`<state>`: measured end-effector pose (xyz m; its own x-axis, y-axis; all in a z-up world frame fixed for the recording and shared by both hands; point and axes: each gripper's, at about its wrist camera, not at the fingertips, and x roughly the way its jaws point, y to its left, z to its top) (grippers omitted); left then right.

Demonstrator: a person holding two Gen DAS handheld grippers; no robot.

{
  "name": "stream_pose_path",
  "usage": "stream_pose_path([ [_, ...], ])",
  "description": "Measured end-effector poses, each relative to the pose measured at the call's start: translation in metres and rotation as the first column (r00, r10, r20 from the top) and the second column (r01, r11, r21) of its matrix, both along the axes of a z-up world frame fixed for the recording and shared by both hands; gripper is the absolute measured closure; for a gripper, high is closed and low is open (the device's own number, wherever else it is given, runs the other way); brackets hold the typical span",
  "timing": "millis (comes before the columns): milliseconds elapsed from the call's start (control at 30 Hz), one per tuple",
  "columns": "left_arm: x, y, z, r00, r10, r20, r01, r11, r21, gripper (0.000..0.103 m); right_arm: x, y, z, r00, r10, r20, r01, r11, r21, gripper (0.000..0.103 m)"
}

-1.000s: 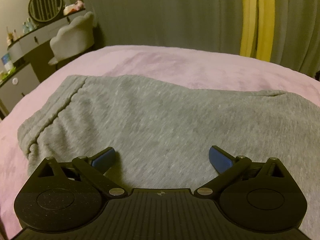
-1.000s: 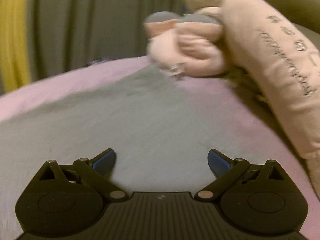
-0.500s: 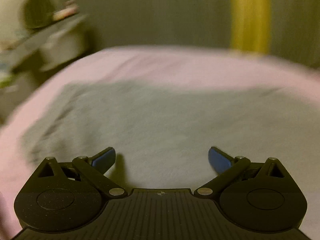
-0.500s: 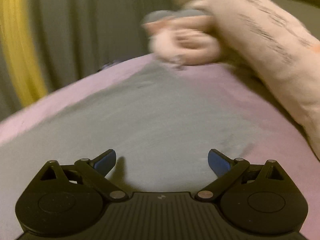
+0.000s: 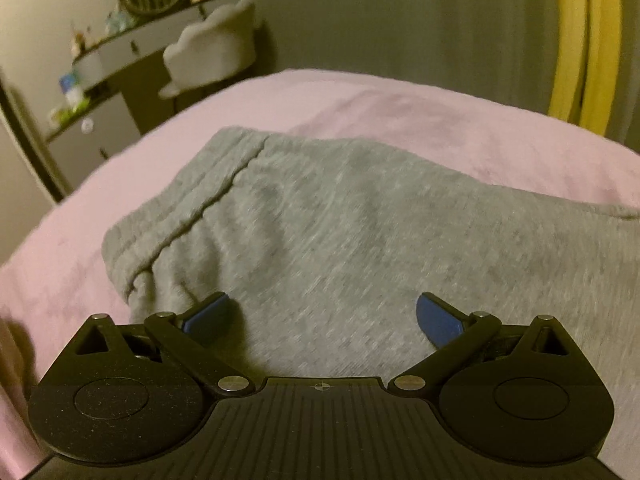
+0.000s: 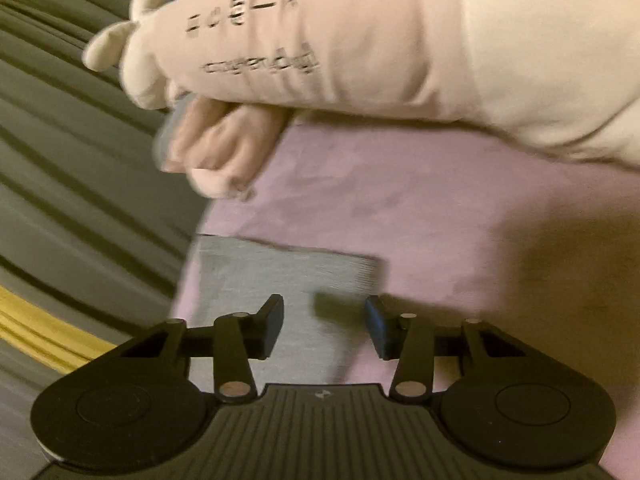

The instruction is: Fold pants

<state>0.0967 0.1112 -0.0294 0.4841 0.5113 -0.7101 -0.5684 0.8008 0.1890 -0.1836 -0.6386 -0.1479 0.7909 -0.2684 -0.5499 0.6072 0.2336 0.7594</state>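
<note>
Grey sweatpants point(image 5: 340, 232) lie flat on a pink bed cover point(image 5: 400, 112). Their waistband point(image 5: 188, 204) is at the left in the left wrist view. My left gripper point(image 5: 322, 316) is wide open and empty, low over the cloth just right of the waistband. In the right wrist view the leg cuff end point(image 6: 288, 268) of the pants lies on the pink cover point(image 6: 440, 220). My right gripper point(image 6: 325, 326) hovers just above the cuff, jaws partly closed with a gap, holding nothing.
A long cream plush pillow with printed text point(image 6: 360, 48) and a pink plush toy point(image 6: 224, 140) lie beyond the cuff. Grey curtains with a yellow stripe point(image 5: 580, 40) hang behind the bed. A vanity desk point(image 5: 120, 52) and white chair point(image 5: 212, 52) stand at left.
My right gripper has swung toward the leg cuff and its jaws have narrowed. My left gripper has shifted nearer the waistband, still wide open.
</note>
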Motion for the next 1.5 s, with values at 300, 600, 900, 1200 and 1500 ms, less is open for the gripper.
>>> stream_pose_path([
  [300, -0.001, -0.002, 0.000, 1.000, 0.003, 0.000, -0.003, 1.000, -0.002, 0.000, 0.018, -0.011, -0.025, 0.990, 0.053, 0.131, -0.059, 0.997, 0.039, 0.043],
  [600, 0.000, 0.002, 0.000, 1.000, 0.006, 0.001, -0.006, 1.000, -0.008, 0.000, 0.045, -0.013, -0.030, 0.984, 0.091, 0.151, -0.103, 0.992, 0.075, 0.082],
  [900, 0.001, 0.004, 0.000, 1.000, 0.010, 0.003, -0.010, 1.000, -0.015, 0.000, 0.050, -0.014, -0.028, 0.985, 0.079, 0.150, -0.093, 0.992, 0.087, 0.081],
  [1200, 0.001, 0.005, 0.001, 1.000, 0.013, 0.009, -0.013, 1.000, -0.025, 0.000, 0.089, 0.056, 0.068, 0.971, 0.175, -0.162, -0.229, 0.872, -0.432, 0.089],
  [1500, -0.006, 0.013, 0.006, 0.999, 0.009, 0.037, -0.005, 0.996, -0.091, 0.000, 0.150, 0.341, 0.106, 0.521, 0.704, -0.483, -0.713, 0.047, -0.700, 0.087],
])
